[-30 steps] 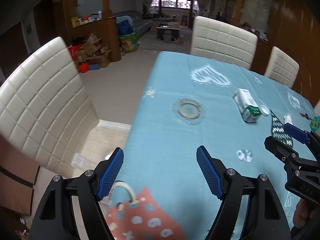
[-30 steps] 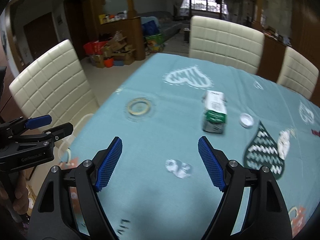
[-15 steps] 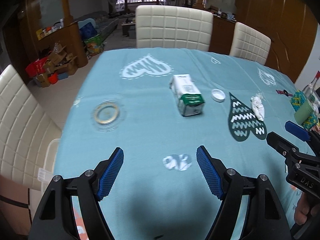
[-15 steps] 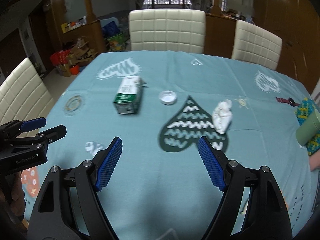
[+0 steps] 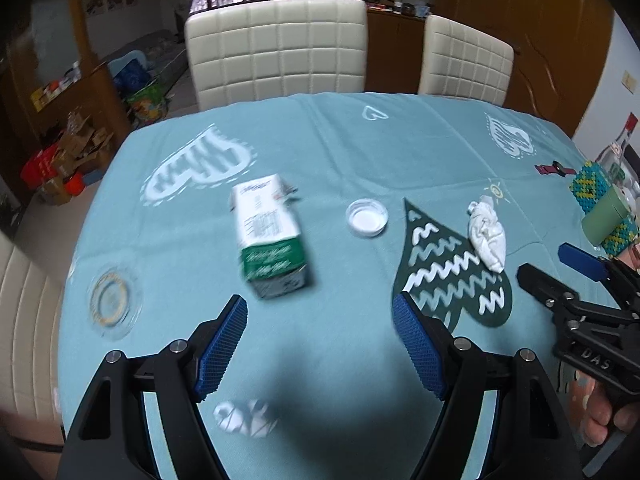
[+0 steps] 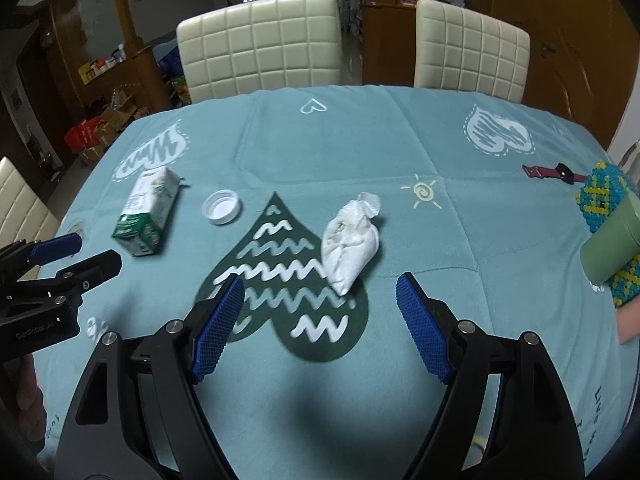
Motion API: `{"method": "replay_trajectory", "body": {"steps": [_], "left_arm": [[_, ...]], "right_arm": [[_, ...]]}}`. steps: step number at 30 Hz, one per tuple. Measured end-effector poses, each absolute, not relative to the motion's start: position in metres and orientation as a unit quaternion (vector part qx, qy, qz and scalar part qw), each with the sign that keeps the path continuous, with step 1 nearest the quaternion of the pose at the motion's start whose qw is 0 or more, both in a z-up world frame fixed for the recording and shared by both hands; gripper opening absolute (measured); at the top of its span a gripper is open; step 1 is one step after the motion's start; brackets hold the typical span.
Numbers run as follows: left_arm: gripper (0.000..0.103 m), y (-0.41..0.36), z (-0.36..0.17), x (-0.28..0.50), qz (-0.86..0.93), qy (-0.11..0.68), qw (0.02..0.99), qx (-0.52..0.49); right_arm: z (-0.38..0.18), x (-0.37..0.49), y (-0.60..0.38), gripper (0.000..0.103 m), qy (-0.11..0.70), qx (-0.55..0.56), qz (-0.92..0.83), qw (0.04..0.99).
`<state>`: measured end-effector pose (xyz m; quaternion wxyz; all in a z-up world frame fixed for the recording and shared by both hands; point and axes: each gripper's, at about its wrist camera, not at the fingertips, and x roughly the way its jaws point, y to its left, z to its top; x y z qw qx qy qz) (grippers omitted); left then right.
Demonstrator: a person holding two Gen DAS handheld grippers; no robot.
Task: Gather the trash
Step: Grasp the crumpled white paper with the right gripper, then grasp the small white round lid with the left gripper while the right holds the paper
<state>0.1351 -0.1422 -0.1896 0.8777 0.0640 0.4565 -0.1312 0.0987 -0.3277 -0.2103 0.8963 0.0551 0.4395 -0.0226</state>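
Note:
A green and white carton (image 5: pixel 270 238) lies on its side on the blue tablecloth (image 5: pixel 360 152), just beyond my open, empty left gripper (image 5: pixel 320 338). A white lid (image 5: pixel 367 218) lies to its right, and a crumpled white tissue (image 5: pixel 488 234) further right. In the right wrist view the tissue (image 6: pixel 352 242) lies just ahead of my open, empty right gripper (image 6: pixel 320 320), with the lid (image 6: pixel 221 207) and carton (image 6: pixel 148 212) to the left. The left gripper (image 6: pixel 76 256) shows at that view's left edge, and the right gripper (image 5: pixel 560 268) at the left view's right edge.
Two cream chairs (image 6: pixel 260 44) (image 6: pixel 472 44) stand behind the table and another (image 6: pixel 20 204) at the left. A green cup on a beaded coaster (image 6: pixel 612 236) and a red-black strap (image 6: pixel 552 171) lie at the right edge. Boxes clutter the floor (image 5: pixel 60 160) at the left.
Both grippers have swung to the right over the table. The carton, lid and tissue now lie closer and more central. Both grippers stay open.

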Motion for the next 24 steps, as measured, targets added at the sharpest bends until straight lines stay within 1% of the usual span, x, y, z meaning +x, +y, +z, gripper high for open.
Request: {"method": "replay_trajectory", "body": {"steps": [3, 5, 12, 13, 15, 17, 19, 21, 23, 24], "left_arm": [[0.074, -0.168, -0.199, 0.156, -0.140, 0.455, 0.875, 0.087], [0.073, -0.178, -0.207, 0.169, -0.140, 0.462, 0.871, 0.093], [0.073, -0.208, -0.243, 0.211, -0.143, 0.488, 0.854, 0.114], [0.074, -0.210, -0.250, 0.216, -0.141, 0.493, 0.851, 0.115], [0.073, -0.213, -0.256, 0.222, -0.135, 0.492, 0.851, 0.121], [0.074, -0.213, -0.258, 0.225, -0.136, 0.484, 0.856, 0.120], [0.073, -0.211, -0.259, 0.225, -0.141, 0.481, 0.858, 0.114], [0.063, -0.210, -0.259, 0.224, -0.150, 0.480, 0.858, 0.108], [0.036, -0.213, -0.257, 0.220, -0.163, 0.476, 0.857, 0.111], [0.037, -0.215, -0.256, 0.217, -0.167, 0.477, 0.855, 0.118]], "right_arm": [[-0.227, 0.116, -0.338, 0.077, 0.450, 0.063, -0.022, 0.891], [-0.239, 0.127, -0.343, 0.073, 0.459, 0.068, -0.019, 0.886], [-0.270, 0.156, -0.352, 0.063, 0.480, 0.077, -0.008, 0.874], [-0.271, 0.158, -0.353, 0.062, 0.473, 0.075, -0.009, 0.878], [-0.273, 0.161, -0.352, 0.055, 0.467, 0.068, -0.009, 0.881], [-0.274, 0.163, -0.350, 0.041, 0.460, 0.057, -0.013, 0.886], [-0.274, 0.163, -0.348, 0.036, 0.453, 0.048, -0.018, 0.890], [-0.274, 0.163, -0.348, 0.033, 0.450, 0.049, -0.023, 0.891], [-0.274, 0.163, -0.346, 0.030, 0.452, 0.048, -0.025, 0.891], [-0.273, 0.163, -0.345, 0.029, 0.453, 0.046, -0.026, 0.890]]}}
